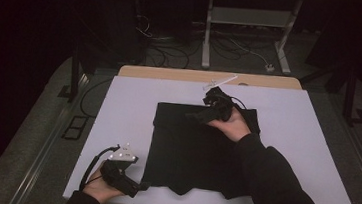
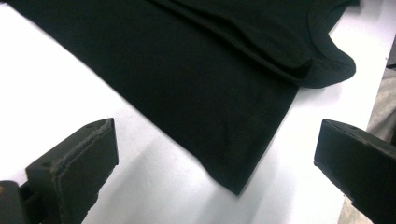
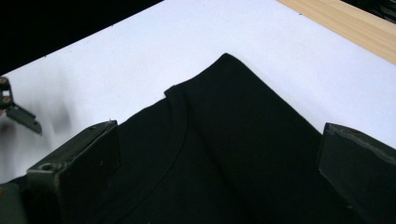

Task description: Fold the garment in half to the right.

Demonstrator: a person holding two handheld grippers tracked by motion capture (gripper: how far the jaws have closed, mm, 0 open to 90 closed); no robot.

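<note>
The left claw [image 2: 219, 154] is held wide apart and released, its two blocky black jaws edged with a rough, rubbery pad, with nothing between them but bare white surface [image 2: 56, 79] and the near left corner of a black garment [image 2: 196, 79]. In the high view the left claw [image 1: 136, 187] is seen at the near left edge of the surface, just beside that corner, gripped by the person's left hand [image 1: 98, 185], with a grey three-cornered plate on top. The right claw [image 3: 219, 154] is likewise spread and released, poised over the garment's far edge, where a curved stitched seam is visible in the soft, matte knit. In the high view the right claw [image 1: 203, 115] is held by the right hand [image 1: 234, 127] above the far right part of the garment [image 1: 189, 153], which is laid flat as a folded, roughly square shape in the middle of the smooth white surface [image 1: 118, 106]. A pale wooden strip [image 1: 181, 75] is seen along the far edge.
</note>
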